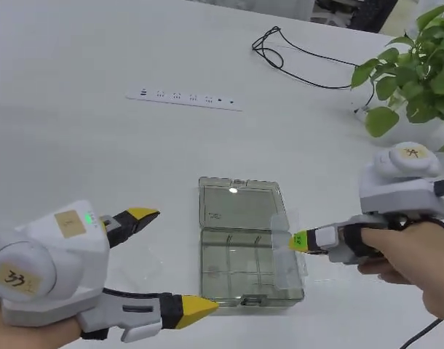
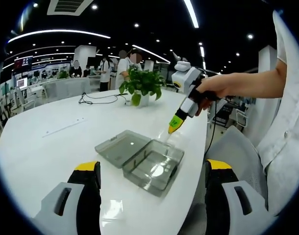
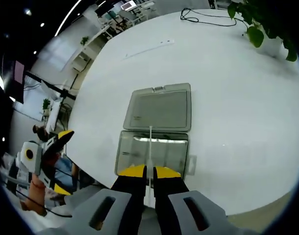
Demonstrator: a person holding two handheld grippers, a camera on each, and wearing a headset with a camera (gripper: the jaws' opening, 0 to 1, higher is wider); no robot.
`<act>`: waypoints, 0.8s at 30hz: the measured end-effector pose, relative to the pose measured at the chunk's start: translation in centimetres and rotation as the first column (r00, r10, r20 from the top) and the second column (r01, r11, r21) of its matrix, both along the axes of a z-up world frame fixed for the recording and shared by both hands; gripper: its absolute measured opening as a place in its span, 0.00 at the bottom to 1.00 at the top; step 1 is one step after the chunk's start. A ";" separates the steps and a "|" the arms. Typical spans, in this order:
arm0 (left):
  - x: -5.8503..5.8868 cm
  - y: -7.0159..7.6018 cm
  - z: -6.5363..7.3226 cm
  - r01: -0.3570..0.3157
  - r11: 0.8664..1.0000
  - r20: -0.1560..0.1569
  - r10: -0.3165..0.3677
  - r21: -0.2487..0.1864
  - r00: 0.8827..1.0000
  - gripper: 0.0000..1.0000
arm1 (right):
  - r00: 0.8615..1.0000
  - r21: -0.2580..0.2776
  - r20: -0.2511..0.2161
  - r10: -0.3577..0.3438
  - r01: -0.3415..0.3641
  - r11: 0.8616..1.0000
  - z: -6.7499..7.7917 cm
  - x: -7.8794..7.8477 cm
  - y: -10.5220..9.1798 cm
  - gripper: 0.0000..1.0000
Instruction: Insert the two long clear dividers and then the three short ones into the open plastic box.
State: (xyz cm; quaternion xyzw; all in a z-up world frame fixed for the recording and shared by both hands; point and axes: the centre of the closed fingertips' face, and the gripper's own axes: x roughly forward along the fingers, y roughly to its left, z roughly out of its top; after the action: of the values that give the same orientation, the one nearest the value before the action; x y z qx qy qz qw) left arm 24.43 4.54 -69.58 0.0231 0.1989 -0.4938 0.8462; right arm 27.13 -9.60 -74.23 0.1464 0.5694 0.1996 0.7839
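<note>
White round-edged table (image 1: 76,131), matte, glare off the ceiling lights. Plastic box (image 1: 251,273) sits close to the table's near edge: smoky, see-through, rectangular, rounded corners, its lid (image 1: 240,203) hinged flat back toward the table's middle. Right gripper (image 1: 298,241) comes in from the box's right side, yellow tips pressed together on a clear divider (image 1: 284,247). From the head view this is a thin glassy sheet, broad face showing, over the right end of the base. The right gripper view shows it differently: the divider (image 3: 150,142) is edge-on, a pale hairline running out from the right gripper (image 3: 149,171) across the base toward the hinge of the plastic box (image 3: 154,152). Cannot tell whether its lower edge touches the base. Faint grid lines show inside the base; cannot tell if they are seated pieces or moulded slots. Left gripper (image 1: 175,259) hangs just left of the box, its fingers spread wide with nothing between them, white shell, black arms, yellow tips. The left gripper view frames the box between those spread tips (image 2: 152,165) and gives the side angle: the right gripper (image 2: 175,125) slanting down over the base, with a bare forearm and pale sleeve behind it. Toward the far edge lie a flat white power strip (image 1: 184,97) and a looped black cable (image 1: 295,54); a leafy green plant (image 1: 415,65) stands at the far right corner.
</note>
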 end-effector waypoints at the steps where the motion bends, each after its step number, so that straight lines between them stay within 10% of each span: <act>1: 0.0 0.0 0.0 0.000 1.000 -0.003 0.000 -0.002 1.000 0.90 | 1.000 -0.003 -0.016 0.002 -0.002 1.000 -0.3 -0.1 0.0 0.06; 24: 0.2 -0.7 -0.3 0.010 1.000 -0.018 -0.011 -0.030 1.000 0.89 | 0.986 -0.030 -0.168 -0.015 0.010 0.999 -3.5 -0.3 0.0 0.06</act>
State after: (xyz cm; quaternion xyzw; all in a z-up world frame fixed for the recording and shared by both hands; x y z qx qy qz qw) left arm 24.59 3.84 -69.88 0.0071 0.1993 -0.5013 0.8420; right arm 26.83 -9.56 -77.77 0.1549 0.6355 0.1732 0.7363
